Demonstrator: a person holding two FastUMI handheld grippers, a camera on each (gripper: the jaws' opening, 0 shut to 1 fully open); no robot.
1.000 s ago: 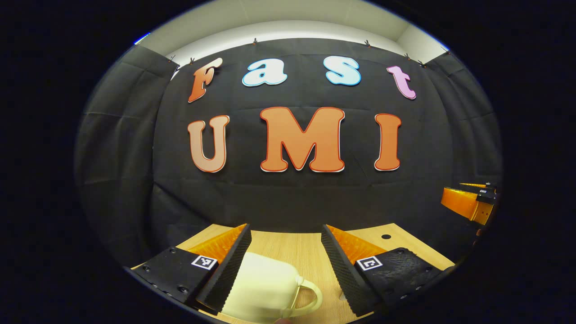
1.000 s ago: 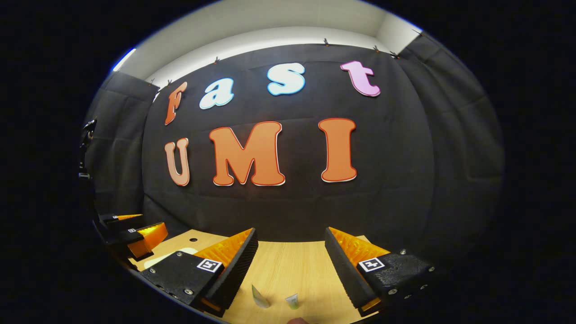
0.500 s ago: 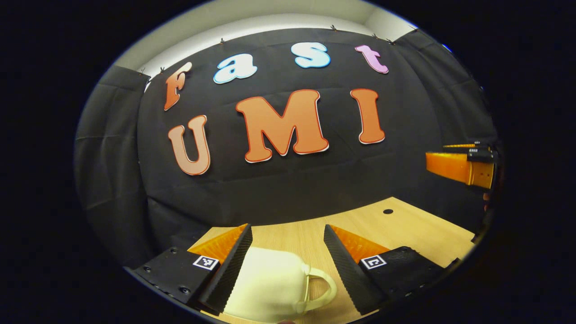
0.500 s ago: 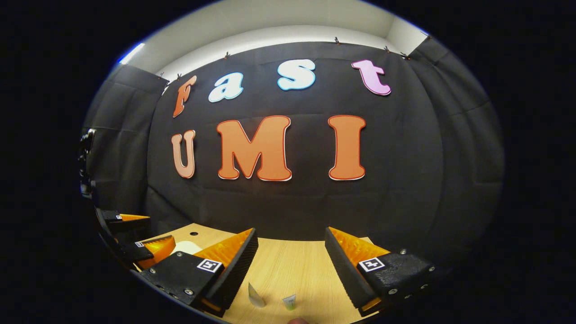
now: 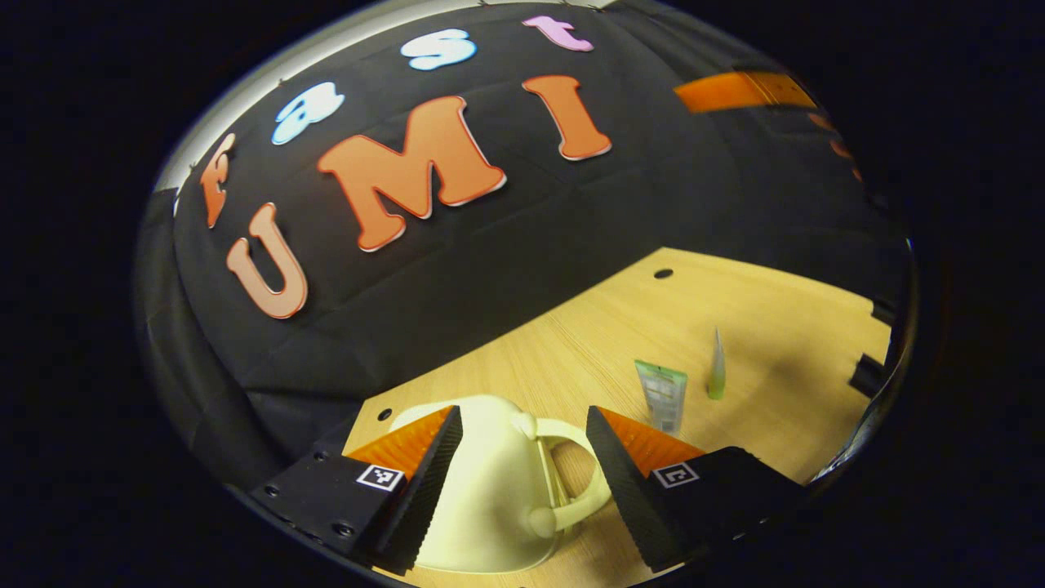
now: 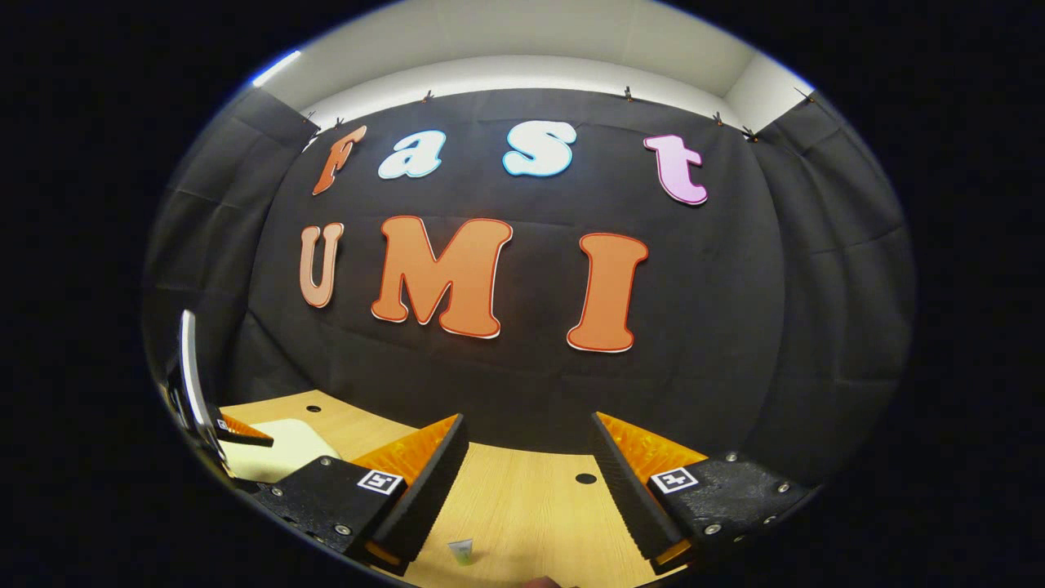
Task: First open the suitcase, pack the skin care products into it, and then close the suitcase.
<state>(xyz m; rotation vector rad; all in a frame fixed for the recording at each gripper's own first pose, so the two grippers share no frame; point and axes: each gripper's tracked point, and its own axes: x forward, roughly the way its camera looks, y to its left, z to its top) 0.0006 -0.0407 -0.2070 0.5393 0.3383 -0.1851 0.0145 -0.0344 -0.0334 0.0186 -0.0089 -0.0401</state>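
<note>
Left gripper view: the left gripper (image 5: 522, 457) hangs tilted over a light wooden table (image 5: 784, 310), its jaws spread wide and pressing on nothing. Between its two fingers lies a small cream suitcase (image 5: 482, 498), lid closed, with its carrying handle (image 5: 571, 490) turned toward the right-hand finger; whether either finger touches the shell cannot be told. Farther out on the table stand two skin care products: a pale green tube (image 5: 663, 396) just beyond the right-hand fingertip and, near it, a slimmer green tube (image 5: 717, 367), the two set apart from each other. The other gripper appears as a blurred streak high at the upper right. Right gripper view: the right gripper (image 6: 526, 465) is held roughly level above the table, its jaws likewise open with nothing between the pads. A small green-capped tube (image 6: 462, 552) sits on the table at the bottom edge, between the fingers. At far left, part of the suitcase shows beside the left gripper.
</note>
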